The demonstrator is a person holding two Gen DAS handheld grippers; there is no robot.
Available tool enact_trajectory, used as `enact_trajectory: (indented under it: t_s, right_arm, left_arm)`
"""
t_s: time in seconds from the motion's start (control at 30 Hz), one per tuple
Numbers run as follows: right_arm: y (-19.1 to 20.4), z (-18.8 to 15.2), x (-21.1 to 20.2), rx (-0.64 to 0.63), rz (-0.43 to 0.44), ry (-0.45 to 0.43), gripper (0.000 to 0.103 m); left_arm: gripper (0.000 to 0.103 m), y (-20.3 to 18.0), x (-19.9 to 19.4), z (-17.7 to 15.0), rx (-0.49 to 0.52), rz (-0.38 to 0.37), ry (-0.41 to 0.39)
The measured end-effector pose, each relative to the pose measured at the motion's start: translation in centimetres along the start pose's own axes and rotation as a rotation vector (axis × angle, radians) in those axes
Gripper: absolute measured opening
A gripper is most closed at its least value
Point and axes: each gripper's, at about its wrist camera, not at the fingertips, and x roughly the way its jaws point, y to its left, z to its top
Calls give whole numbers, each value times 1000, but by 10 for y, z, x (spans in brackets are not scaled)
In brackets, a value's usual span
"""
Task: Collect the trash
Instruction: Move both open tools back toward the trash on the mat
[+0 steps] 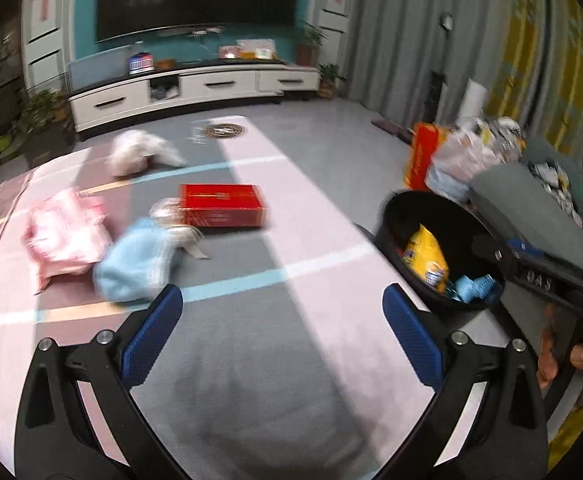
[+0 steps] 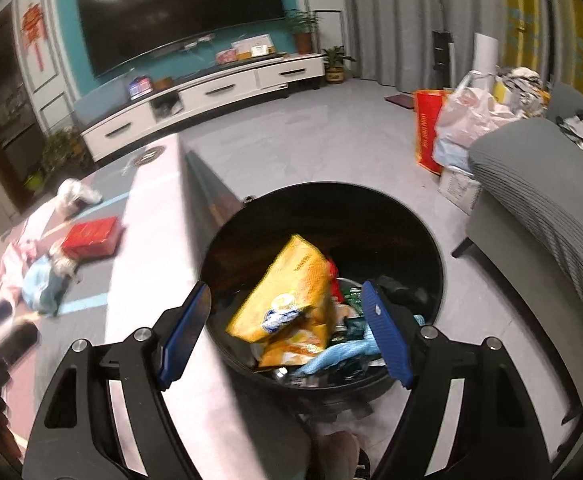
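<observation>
My left gripper point(image 1: 285, 320) stands wide open over the striped tablecloth point(image 1: 251, 380), with nothing between its blue pads. Ahead of it lie a light blue crumpled wrapper point(image 1: 135, 268), a pink package point(image 1: 65, 236), a red box point(image 1: 221, 210) and a white crumpled bag point(image 1: 139, 152). A black bin point(image 1: 451, 216) stands off the table's right edge. My right gripper point(image 2: 287, 332) hovers open above the bin point(image 2: 431, 240). A yellow snack bag point(image 2: 291, 292) and a blue wrapper point(image 2: 339, 354) lie inside it, clear of the pads.
A grey sofa point(image 2: 531, 200) stands right of the bin. Plastic bags point(image 2: 467, 120) and a red bag point(image 2: 427, 132) crowd the floor beyond it. A white TV cabinet point(image 2: 211, 96) and potted plants point(image 2: 335, 64) line the far wall.
</observation>
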Motion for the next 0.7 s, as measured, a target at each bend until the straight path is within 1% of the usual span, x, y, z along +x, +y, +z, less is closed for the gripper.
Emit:
enact_trajectory:
  t_s: [0.07,0.13,0.2,0.27,0.3,0.37,0.43,0.5,0.53,0.6,0.7]
  right_arm:
    - [10,-1,1,-25,13,3,76]
    - [23,-2,1,-59,33,2,76]
    - [40,-4,1,-91,69,1,76]
    - [55,-6,0,-118,108,2,76]
    - [62,-7,0,-130,121,3,76]
    - [80,-9,1,-166,152,5,76]
    - [94,-10,3,-191,179,13,76]
    - [110,-13,6,-202,220,30,76]
    - [116,-14,7,-203,235,37,76]
    - [130,-16,9,-203,278,53,76]
    - [153,-19,13,-194,364,84,76]
  left_arm:
    - [100,24,-9,1,-33,21,-19]
    - [100,57,-17,2,-79,55,-43]
    - [100,87,-21,5,-147,92,-54]
    - [100,122,-28,6,-253,131,-63]
    - [100,134,-31,5,-289,143,-65]
    - [100,163,-38,-2,-380,175,-74]
    - [100,184,-39,-9,-451,189,-71]
    - [100,201,-38,-13,-515,183,-53]
    - [100,205,-38,-14,-527,175,-53]
    - [100,212,-39,-14,-527,185,-52]
    - [100,218,-37,-13,-533,161,-59]
